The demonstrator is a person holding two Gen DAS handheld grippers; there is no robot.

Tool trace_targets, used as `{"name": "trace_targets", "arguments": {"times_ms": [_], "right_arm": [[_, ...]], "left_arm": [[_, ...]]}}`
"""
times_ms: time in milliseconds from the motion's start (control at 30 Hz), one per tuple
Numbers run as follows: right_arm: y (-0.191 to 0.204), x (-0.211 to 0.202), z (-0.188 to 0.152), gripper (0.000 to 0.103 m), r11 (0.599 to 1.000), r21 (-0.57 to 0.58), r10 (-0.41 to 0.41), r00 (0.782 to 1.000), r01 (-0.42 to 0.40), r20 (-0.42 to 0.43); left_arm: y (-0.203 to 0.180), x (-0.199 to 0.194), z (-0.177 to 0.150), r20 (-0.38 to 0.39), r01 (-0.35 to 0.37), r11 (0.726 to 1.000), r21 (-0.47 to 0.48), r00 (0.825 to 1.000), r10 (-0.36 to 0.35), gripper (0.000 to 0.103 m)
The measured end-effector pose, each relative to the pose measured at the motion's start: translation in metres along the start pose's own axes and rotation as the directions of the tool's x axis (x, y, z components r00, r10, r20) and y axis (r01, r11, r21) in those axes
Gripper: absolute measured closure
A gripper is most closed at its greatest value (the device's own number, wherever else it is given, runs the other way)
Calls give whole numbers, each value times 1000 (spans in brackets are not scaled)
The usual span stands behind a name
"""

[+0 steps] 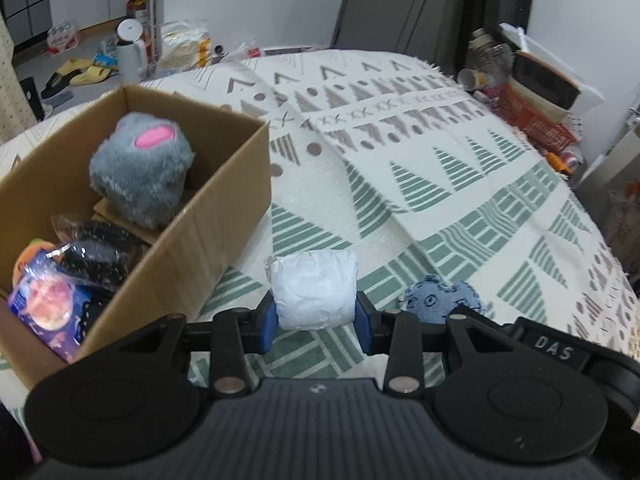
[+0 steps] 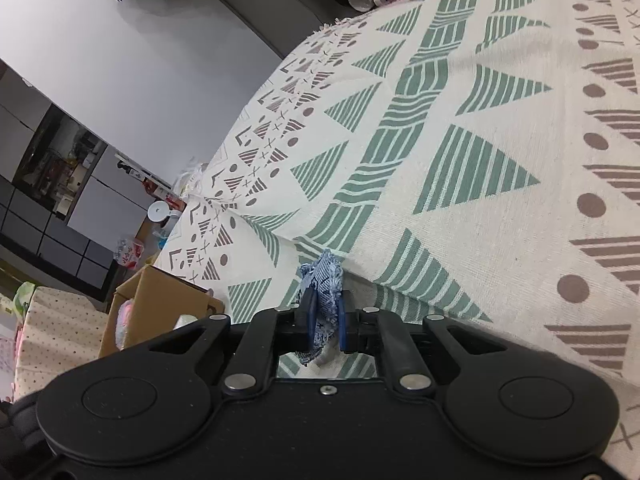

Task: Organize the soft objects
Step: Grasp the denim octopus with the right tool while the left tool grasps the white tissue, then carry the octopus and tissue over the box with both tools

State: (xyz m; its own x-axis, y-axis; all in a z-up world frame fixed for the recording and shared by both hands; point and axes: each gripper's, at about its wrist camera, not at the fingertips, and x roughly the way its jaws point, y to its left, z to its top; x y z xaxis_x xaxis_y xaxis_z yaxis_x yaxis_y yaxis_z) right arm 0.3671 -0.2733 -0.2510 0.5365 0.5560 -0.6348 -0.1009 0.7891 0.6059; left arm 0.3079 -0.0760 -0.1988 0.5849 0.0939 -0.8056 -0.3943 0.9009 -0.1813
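**White bundle held at the box edge; blue cloth pinched in the other gripper**

White, crinkled and soft-looking, the wrapped bundle (image 1: 314,290) sits between the blue pads of the left gripper (image 1: 316,320), which is closed against both its sides. It hangs just right of the cardboard box (image 1: 224,216), above the patterned blanket (image 1: 440,168), and is not yet over the box opening.

The right gripper (image 2: 325,320) is pinched on a piece of blue frayed cloth (image 2: 322,284), gathered upright between the pads. In the left wrist view the same cloth (image 1: 436,298) shows just to the right of the bundle, close beside it.

Box contents observed: a grey plush toy (image 1: 140,168) with a pink patch at the far end, and a purple packet (image 1: 46,304) with dark wrapped items at the near end (free floor space in the box looks limited to the middle).

Risks, as judged from this position:

- The bundle is gripped near its lower part only. A soft wrapper can compress and slide, so a quick swing towards the box could let it slip onto the blanket.
- A low carry could catch the near box wall and shove or tip the box, which is light cardboard on a yielding surface.
- The two grippers are close together; moving both towards the box at once invites a collision or a snagged cloth.
- The cloth is held by a fold (extent of grip cannot be confirmed) and may pull free.
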Motion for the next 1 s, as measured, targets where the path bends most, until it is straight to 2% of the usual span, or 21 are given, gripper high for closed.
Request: {"name": "trace_targets", "arguments": {"times_ms": [467,700,1000], "right_arm": [[37,-40,-6,93,996,-55,-60,992,66,107],[67,-55,-9,93,990,-118,-52,987,71,154],[113,-67,-23,93,976,-217,3,987,32,159]], "left_arm": [[6,-52,19,25,102,991,91,994,-104,65],[26,-82,37,45,133,982,134,989,-141,65],[64,-103,52,56,145,981,130,987,-153,65]]}}
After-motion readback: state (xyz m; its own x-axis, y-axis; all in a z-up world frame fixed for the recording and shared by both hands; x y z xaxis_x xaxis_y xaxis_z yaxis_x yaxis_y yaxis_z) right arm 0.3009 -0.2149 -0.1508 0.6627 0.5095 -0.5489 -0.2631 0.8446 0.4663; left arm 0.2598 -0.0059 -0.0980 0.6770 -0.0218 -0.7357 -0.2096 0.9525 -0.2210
